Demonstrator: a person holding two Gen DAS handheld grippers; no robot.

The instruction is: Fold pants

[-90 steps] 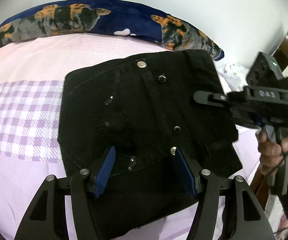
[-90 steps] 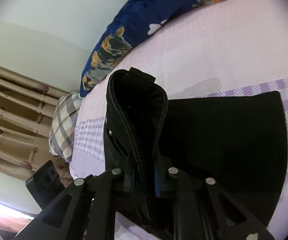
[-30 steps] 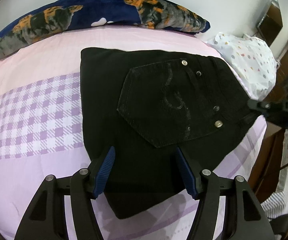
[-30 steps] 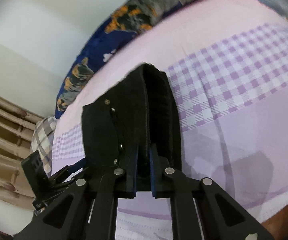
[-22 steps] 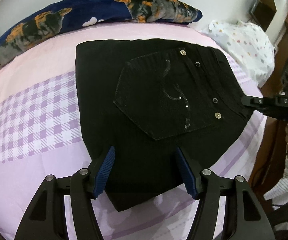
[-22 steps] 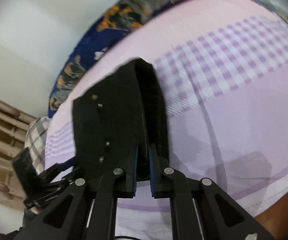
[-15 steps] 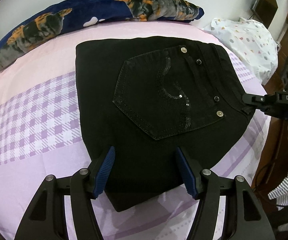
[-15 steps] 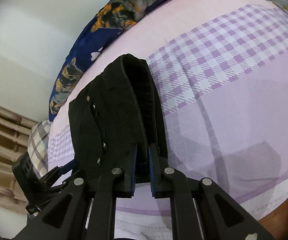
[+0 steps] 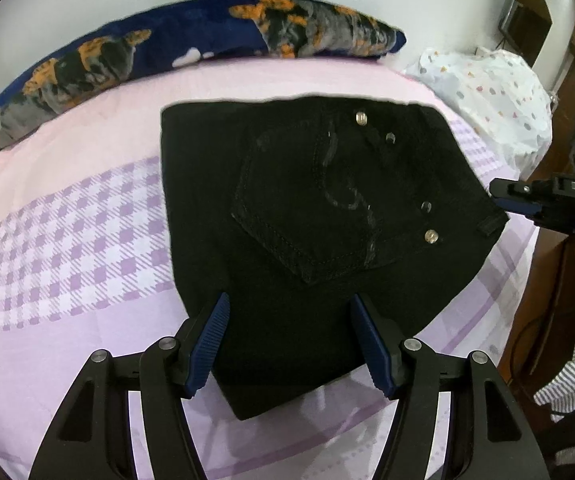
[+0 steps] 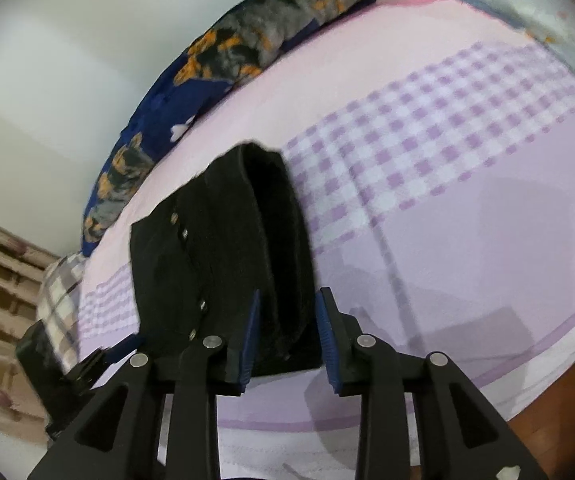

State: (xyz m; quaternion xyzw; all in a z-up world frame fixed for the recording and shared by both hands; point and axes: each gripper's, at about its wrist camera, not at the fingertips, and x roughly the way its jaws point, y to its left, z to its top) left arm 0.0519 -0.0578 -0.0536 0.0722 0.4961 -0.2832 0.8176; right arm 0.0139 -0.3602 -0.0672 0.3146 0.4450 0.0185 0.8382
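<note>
The right gripper [image 10: 287, 332] is opening, its jaws parted around the folded pants' [image 9: 319, 216] edge near the bed's [image 9: 67, 240] edge. The left gripper [image 9: 291, 340] hovers open above them.

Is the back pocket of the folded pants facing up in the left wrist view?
Yes, the stitched back pocket lies on top of the folded black pants, facing up with its metal studs showing.
</note>
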